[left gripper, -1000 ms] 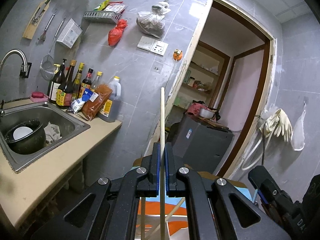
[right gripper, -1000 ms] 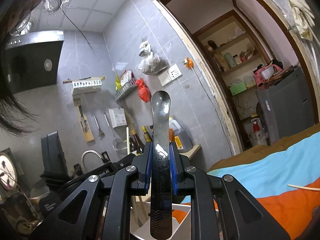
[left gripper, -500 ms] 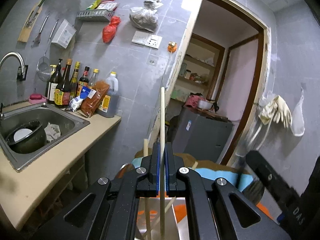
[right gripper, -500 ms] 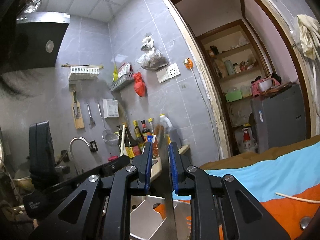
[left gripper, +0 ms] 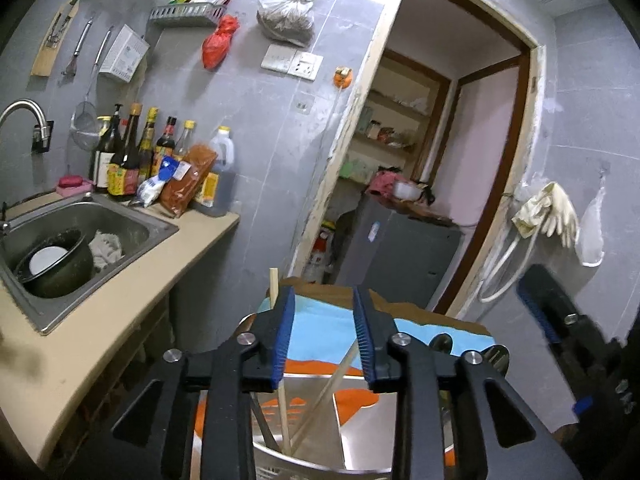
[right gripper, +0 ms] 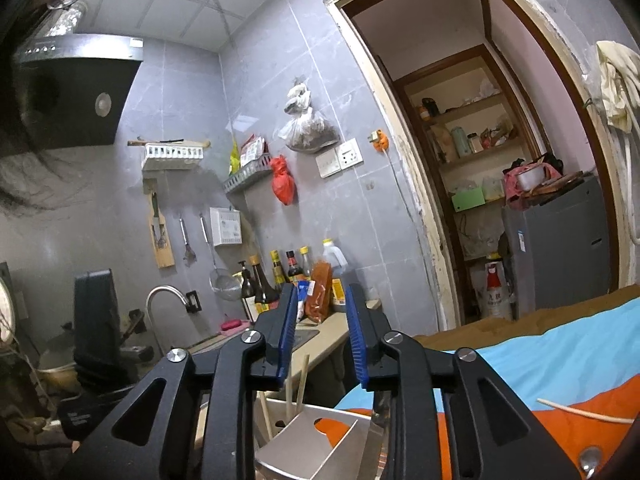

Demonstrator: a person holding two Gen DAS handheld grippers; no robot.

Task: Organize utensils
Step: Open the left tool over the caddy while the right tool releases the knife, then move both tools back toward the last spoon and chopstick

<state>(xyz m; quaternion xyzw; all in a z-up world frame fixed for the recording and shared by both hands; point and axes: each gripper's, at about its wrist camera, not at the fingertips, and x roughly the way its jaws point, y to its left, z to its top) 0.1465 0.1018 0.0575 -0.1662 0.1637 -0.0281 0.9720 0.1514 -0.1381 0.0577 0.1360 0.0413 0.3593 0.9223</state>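
Both grippers have let go: a second ago the left gripper (left gripper: 323, 336) pinched a chopstick and the right gripper (right gripper: 321, 334) a spoon, and their jaws have just been opening, so each now stands spread with nothing pressed between the pads. That chopstick, it seems, now stands among the chopsticks (left gripper: 285, 408) in the metal holder (left gripper: 360, 428) just below the left jaws, leaning against its wall. The spoon has dropped out of the right jaws; a dark metal shape at the holder's right side may be it, though I cannot be sure. I judge this round of sorting done, with both tools free for the next piece.

Nearest, both grippers hang just above the holder, the left tipped slightly down into it, the right held level beside it. The holder sits at the near edge of the blue and orange cloth (right gripper: 560, 364). Further right on the cloth lie one loose chopstick (right gripper: 584, 410) and a small metal piece at its right corner, likely still to be collected. Beyond are the sink (left gripper: 80, 236) and the tiled wall.
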